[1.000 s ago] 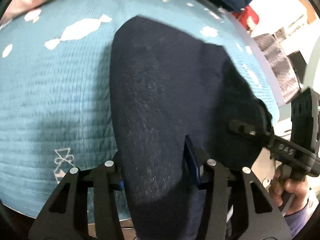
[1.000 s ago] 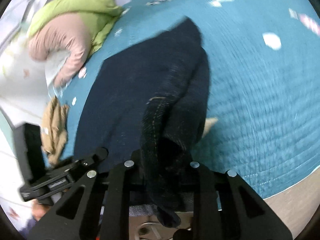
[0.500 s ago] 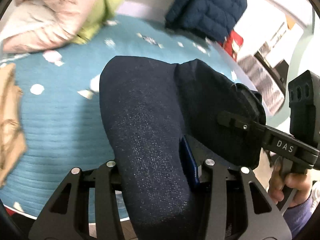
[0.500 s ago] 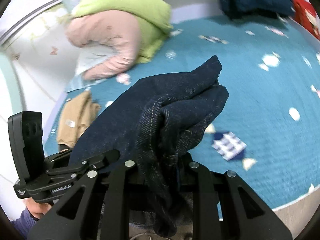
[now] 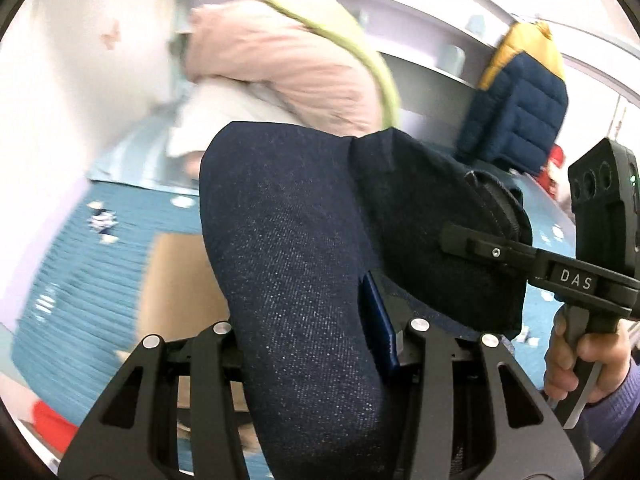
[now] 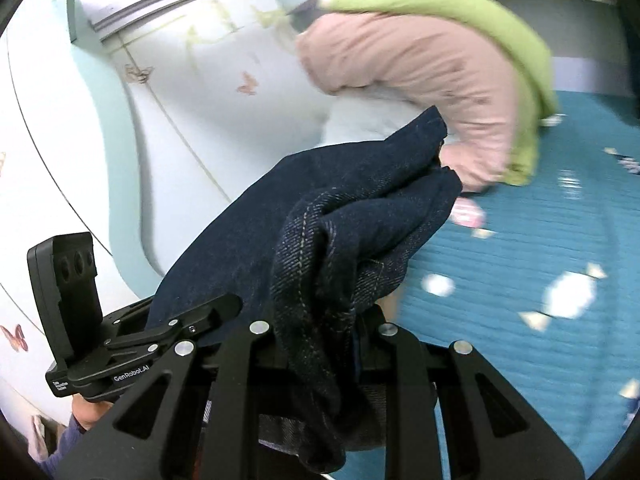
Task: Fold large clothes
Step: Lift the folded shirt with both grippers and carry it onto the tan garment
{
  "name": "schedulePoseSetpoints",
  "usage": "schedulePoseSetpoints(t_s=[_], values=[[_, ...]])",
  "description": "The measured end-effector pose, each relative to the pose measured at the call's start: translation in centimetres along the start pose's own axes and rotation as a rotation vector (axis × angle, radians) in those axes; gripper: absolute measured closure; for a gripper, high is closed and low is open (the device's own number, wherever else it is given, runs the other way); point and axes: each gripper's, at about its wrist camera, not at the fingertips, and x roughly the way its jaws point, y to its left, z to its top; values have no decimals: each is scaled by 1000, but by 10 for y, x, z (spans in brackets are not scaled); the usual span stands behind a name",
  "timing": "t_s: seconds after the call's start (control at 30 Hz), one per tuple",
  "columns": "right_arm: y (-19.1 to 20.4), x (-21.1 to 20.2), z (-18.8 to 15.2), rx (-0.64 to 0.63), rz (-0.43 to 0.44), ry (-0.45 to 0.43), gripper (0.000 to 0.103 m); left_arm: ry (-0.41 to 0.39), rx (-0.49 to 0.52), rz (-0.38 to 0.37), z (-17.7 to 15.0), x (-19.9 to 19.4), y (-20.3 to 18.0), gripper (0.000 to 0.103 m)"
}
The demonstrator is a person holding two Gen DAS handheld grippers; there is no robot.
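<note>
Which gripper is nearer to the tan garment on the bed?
Left. The left gripper hangs just above the tan garment; the right gripper is across the jeans, farther away.

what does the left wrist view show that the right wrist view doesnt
Only the left wrist view shows a navy and yellow puffer jacket, a tan garment on the bed and the right tool.

Only the right wrist view shows butterfly decals on the wall and the left tool.

Both show the dark denim jeans clamped in that camera's own tool, the pink and green bedding pile and the teal bedspread.
</note>
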Motion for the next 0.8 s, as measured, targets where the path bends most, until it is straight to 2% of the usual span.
schedulePoseSetpoints(t_s=[0.07, 0.13, 0.2, 0.23, 0.27, 0.3, 0.33, 0.37, 0.4, 0.43, 0.53, 0.63, 0.7, 0.73, 0.8], values=[[2, 34, -5, 43, 5, 18, 85, -3, 18, 39, -3, 5, 30, 59], [-6, 78, -22, 92, 1, 87, 85, 14, 5, 71, -16, 17, 59, 58], [-28, 115, -48, 176, -43, 197, 85, 93, -41, 120, -43, 46, 92, 54], [-46, 130, -64, 235, -79, 241, 84, 138, -79, 132, -55, 57, 104, 51], [-54, 139, -71, 263, -75, 253, 82, 184, -134, 138, -72, 72, 120, 44], [-64, 143, -81, 288, -67, 268, 74, 197, -169, 138, -83, 78, 129, 36], [-70, 144, -88, 292, -78, 282, 68, 197, -204, 140, -96, 81, 137, 32], [-71, 142, -90, 278, -81, 279, 66, 184, -212, 147, -104, 80, 138, 24], [-72, 138, -91, 263, -88, 273, 65, 165, -207, 157, -108, 76, 135, 21], [-74, 132, -91, 254, -113, 263, 60, 154, -203, 162, -109, 73, 134, 21], [-82, 115, -85, 264, -143, 220, 57, 131, -211, 206, -104, 59, 133, 20], [-87, 105, -79, 233, -205, 213, 52, 80, -221, 280, -95, 34, 132, 20], [-81, 94, -76, 214, -243, 209, 52, 43, -236, 299, -87, 22, 133, 20], [-75, 83, -73, 196, -252, 177, 52, 21, -243, 298, -83, 11, 130, 20], [-63, 64, -69, 159, -225, 117, 58, -12, -227, 288, -76, -1, 119, 19]])
